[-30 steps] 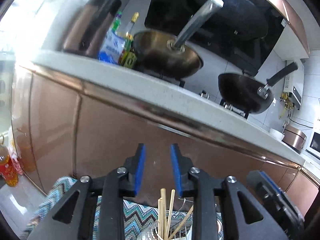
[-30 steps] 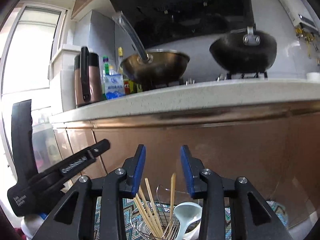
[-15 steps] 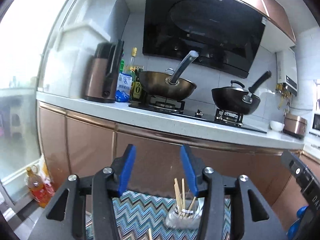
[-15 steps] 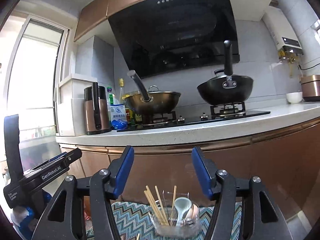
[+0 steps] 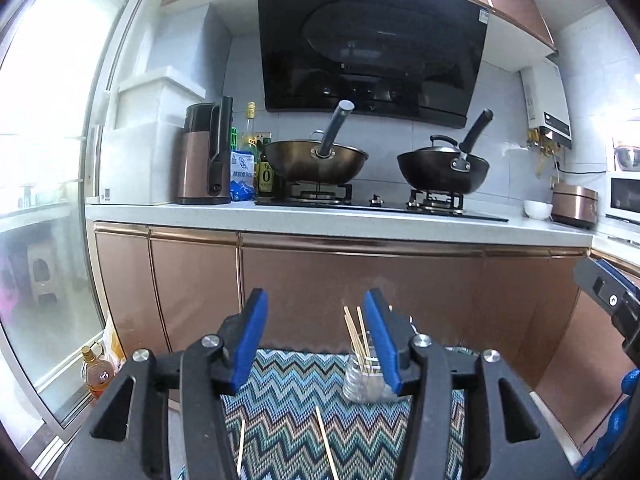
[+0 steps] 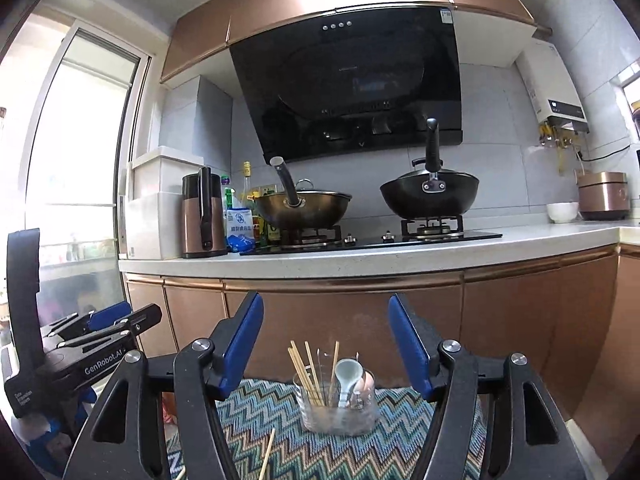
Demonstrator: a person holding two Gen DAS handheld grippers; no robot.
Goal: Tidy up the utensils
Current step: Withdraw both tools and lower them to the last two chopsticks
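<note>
Left wrist view low above the zigzag cloth (image 5: 304, 408), facing level toward the stove counter (image 5: 320, 220), right wrist view beside it, same direction, both sharing the glass jar (image 6: 340, 412), woks, cabinets

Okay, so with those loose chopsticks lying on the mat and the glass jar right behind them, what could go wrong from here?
1. The loose chopsticks lie flat on the zigzag mat; thin sticks may slip from the left gripper, whose jaws are opening with nothing between them.
2. The glass jar is already crowded with chopsticks and a spoon; a careless insert could tip it.
</note>
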